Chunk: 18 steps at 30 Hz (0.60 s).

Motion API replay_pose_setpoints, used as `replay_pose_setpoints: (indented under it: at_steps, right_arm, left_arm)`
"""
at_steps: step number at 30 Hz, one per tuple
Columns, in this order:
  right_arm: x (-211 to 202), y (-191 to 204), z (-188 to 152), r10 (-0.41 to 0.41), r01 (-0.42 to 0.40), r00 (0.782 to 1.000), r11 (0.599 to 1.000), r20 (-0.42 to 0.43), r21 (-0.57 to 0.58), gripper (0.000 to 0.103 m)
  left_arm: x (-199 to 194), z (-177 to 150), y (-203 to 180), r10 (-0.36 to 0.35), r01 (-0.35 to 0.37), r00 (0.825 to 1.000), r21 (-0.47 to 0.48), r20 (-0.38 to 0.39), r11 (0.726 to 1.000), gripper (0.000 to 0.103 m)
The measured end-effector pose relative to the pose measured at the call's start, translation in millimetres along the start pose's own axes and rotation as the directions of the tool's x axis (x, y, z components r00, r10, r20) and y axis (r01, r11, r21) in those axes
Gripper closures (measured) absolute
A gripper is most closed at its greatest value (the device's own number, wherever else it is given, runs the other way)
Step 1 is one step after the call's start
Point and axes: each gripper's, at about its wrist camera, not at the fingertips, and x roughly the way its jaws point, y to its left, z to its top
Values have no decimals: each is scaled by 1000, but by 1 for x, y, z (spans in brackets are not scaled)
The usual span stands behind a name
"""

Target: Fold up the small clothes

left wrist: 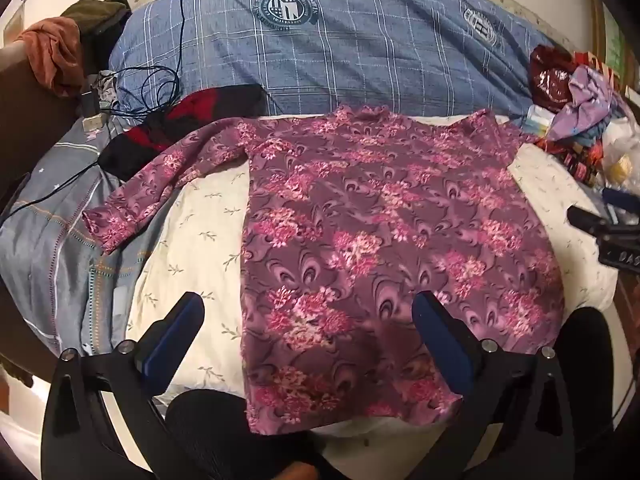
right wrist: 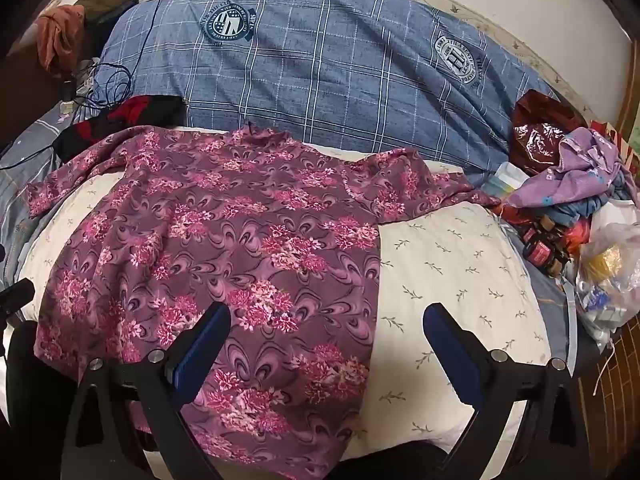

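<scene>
Cream leaf-print pillow point(right wrist: 460, 264) lay near, on the bed. Blue plaid duvet point(left wrist: 360, 56) with round crests ran across the far side. Far left: orange cloth point(left wrist: 52, 52) and olive garment point(left wrist: 100, 10), black cable point(left wrist: 160, 84) looped beside them, black-red garment point(left wrist: 168, 128) just nearer. Grey-blue striped sheet point(left wrist: 52, 248) at left. Right edge: dark red plastic bag point(right wrist: 538, 128), lilac cloth point(right wrist: 568, 176), clear plastic bag point(right wrist: 612, 276) in a heap.

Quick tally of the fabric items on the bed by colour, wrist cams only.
Purple floral top: 1
Blue plaid quilt: 1
Black-and-red garment: 1
Orange cloth: 1
Lilac crumpled cloth: 1
Total: 5
Both tongs, left and right, are open and hold nothing.
</scene>
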Motion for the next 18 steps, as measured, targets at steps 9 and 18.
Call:
replay_pose_setpoints:
  at_steps: [9,18]
  right_arm:
    - [-18,-4,-10,33,-33,999,999,12,-2,5]
    - [-16,-17,-26,35,-35,999,999,10,-10,5]
  left_arm:
    - [-2,-11,5,19,-19,1000,-31,1,999,0]
    - [-5,-12,-6,24,-24,1000,13,6,1000,0]
